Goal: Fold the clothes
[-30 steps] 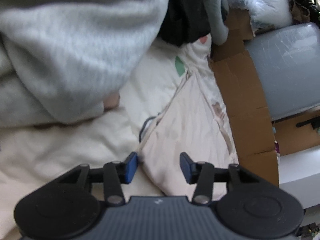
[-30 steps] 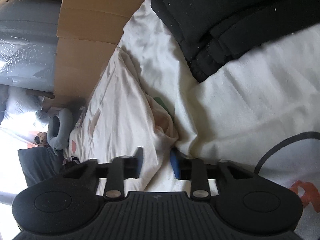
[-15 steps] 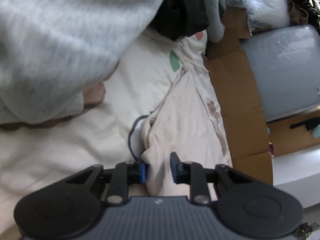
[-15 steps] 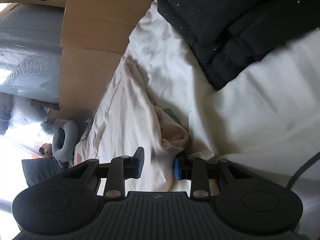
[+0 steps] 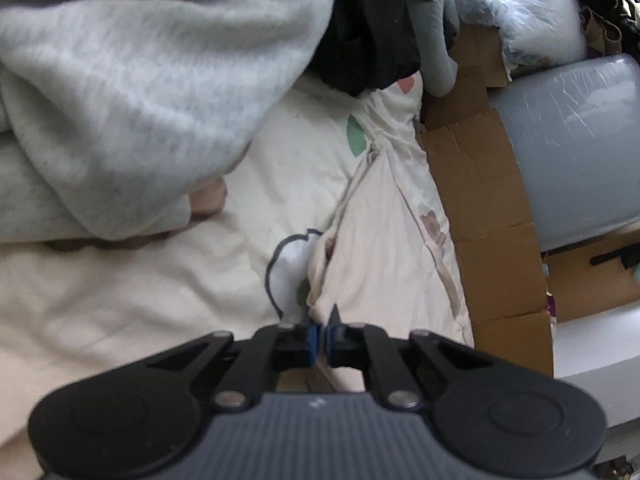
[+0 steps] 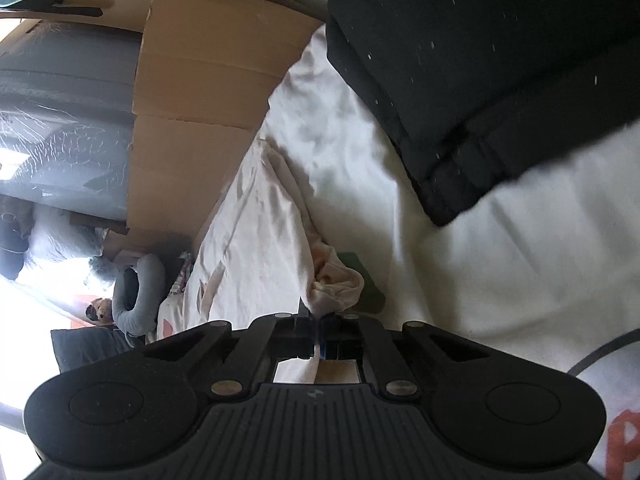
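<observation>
A cream garment (image 5: 384,248) lies stretched in a long ridge on the pale printed bedsheet (image 5: 132,304), beside the cardboard. My left gripper (image 5: 319,342) is shut on its near corner. In the right wrist view the same cream garment (image 6: 260,240) runs away from me, bunched at its near end. My right gripper (image 6: 320,344) is shut on that bunched corner, with cloth showing between the pads.
A grey fleece sleeve (image 5: 132,80) fills the upper left of the left view. Folded black clothes (image 6: 500,72) lie on the bed at upper right. Cardboard (image 5: 488,232) and a wrapped grey block (image 5: 580,140) border the bed. A grey neck pillow (image 6: 136,296) lies at the far end.
Both grippers went from open around the cream garment's corners to shut on them. The garment's edge bunched up between the fingers and the ridge pulled tauter.
</observation>
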Demonstrator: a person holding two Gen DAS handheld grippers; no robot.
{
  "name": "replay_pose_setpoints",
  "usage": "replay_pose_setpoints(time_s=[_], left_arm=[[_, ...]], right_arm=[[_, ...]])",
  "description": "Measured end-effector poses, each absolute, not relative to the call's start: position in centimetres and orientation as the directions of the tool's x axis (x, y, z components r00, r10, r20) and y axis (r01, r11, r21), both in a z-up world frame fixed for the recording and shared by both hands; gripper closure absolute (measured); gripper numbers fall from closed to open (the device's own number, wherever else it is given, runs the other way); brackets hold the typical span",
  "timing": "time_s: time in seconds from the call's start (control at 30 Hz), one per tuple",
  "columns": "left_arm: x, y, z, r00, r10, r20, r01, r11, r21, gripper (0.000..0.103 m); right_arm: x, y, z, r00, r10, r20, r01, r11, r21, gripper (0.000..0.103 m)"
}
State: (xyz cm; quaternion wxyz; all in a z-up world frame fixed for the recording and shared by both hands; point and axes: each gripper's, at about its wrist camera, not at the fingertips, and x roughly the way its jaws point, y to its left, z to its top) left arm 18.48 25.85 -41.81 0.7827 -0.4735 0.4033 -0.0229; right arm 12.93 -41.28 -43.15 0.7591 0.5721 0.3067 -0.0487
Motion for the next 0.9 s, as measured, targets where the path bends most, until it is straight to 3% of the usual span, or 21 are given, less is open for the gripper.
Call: replay_pose_setpoints(time_s=[0.6, 0.8, 0.9], left_arm=[[14.2, 25.0, -39.5, 0.606, -0.470, -0.641, -0.382, 0.536, -0.753, 0.100], [13.6, 25.0, -41.4, 0.569, -0.473, -0.673, -0.415, 0.541, -0.731, 0.099], [13.6, 25.1, -41.5, 0.568, -0.477, -0.671, -0.408, 0.546, -0.732, 0.099]], right_arm=[[8.9, -42.8, -40.6, 0.792, 0.250, -0.557, 0.466, 0.343, 0.816, 0.103], [7.7, -42.8, -43.1, 0.713, 0.255, -0.654, 0.560, 0.356, 0.748, 0.102], [7.8, -42.7, -42.3, 0.681, 0.245, -0.690, 0.568, 0.418, 0.709, 0.096]])
